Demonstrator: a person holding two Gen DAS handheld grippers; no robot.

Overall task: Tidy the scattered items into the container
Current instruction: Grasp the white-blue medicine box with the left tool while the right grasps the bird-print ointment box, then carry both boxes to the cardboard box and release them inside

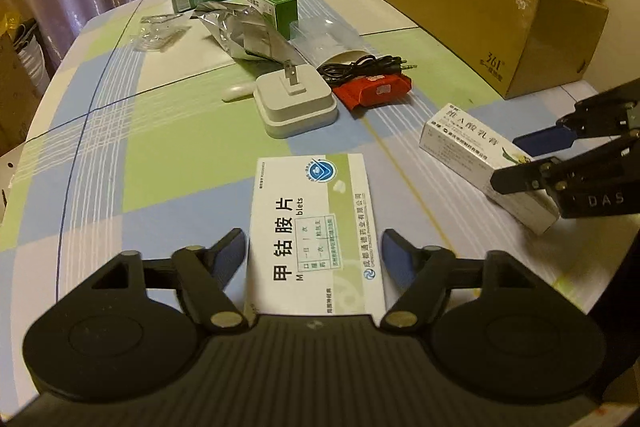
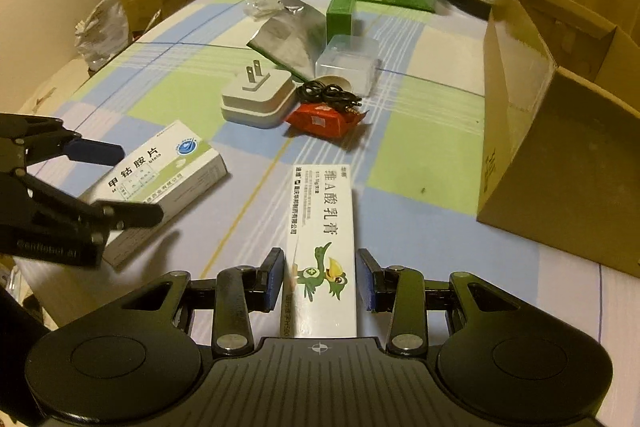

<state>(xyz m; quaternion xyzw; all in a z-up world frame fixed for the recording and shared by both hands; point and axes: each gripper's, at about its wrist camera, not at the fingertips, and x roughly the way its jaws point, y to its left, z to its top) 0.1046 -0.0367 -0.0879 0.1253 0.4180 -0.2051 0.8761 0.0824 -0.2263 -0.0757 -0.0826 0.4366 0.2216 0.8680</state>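
- We see our left gripper point(image 1: 314, 253) open, its blue pads on either side of a white and green tablet box point(image 1: 314, 227) lying flat on the checked tablecloth point(image 1: 168, 155), with a small gap on each side.
- Our right gripper point(image 2: 320, 277) is also open, straddling a long white ointment box point(image 2: 324, 247) with a green bird printed on it; neither pad visibly presses the box.
- Beyond both boxes lie a white plug adapter point(image 1: 296, 105), a red packet point(image 1: 374, 91) and a coiled black cable point(image 1: 360, 65).
- The open cardboard box point(image 2: 560, 131) stands at the right, near the ointment box.
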